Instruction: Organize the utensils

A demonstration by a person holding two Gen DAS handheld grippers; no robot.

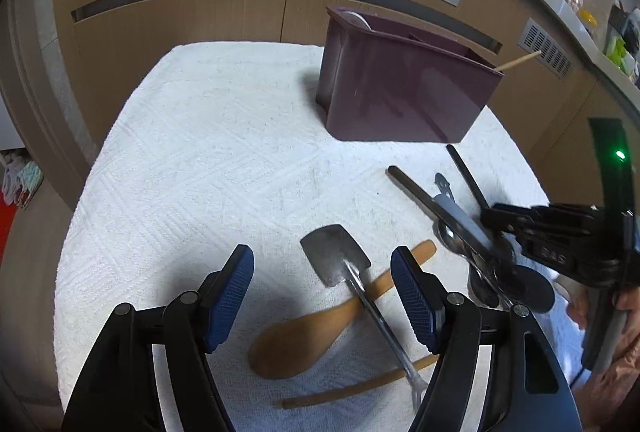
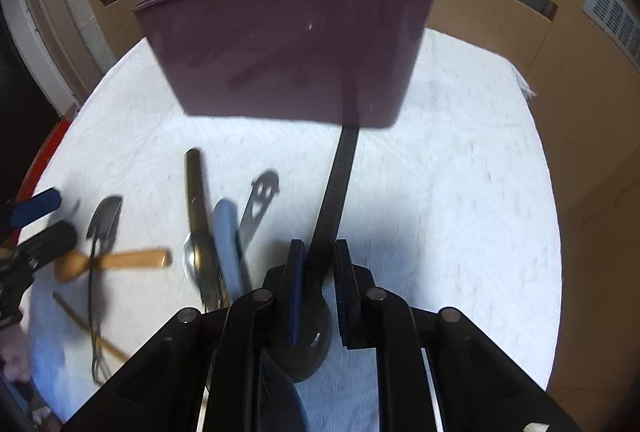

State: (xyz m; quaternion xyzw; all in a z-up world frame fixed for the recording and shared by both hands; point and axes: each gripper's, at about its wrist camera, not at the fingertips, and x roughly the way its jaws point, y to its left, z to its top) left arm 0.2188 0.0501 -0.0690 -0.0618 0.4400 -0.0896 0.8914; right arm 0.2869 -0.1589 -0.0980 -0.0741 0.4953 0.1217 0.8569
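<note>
**Right gripper pinching black spoon, left gripper spread over spatula**

Right gripper (image 2: 318, 256) is clamping a black spoon (image 2: 340, 184) near the neck, blue pads pressing on both sides of the handle. The spoon's bowl is sitting low between the jaws; its handle is running away from the camera and ending right at the base of the purple utensil caddy (image 2: 288, 48). Frame is motion-blurred, so I can't tell whether the spoon is lifting off the white towel (image 2: 460, 172).

Left gripper (image 1: 322, 272) is hanging spread wide, nothing between the pads. A metal spatula (image 1: 334, 256) is lying under the gap, its handle crossing over a wooden rice paddle (image 1: 304, 336). A wooden chopstick (image 1: 360, 388) is lying just beside them, closer to the camera.

Right of that, a loose pile is sitting on the towel: a dark-handled utensil (image 1: 416, 192), a pale blue-handled one (image 1: 466, 222), a flat metal piece with cutouts (image 1: 443, 186), and a metal spoon bowl (image 1: 448, 234), all overlapping.

The caddy is standing upright at the far side of the towel, a single chopstick (image 1: 518, 59) sticking out of its right end and a round pale object (image 1: 357, 19) showing in the left compartment.
</note>
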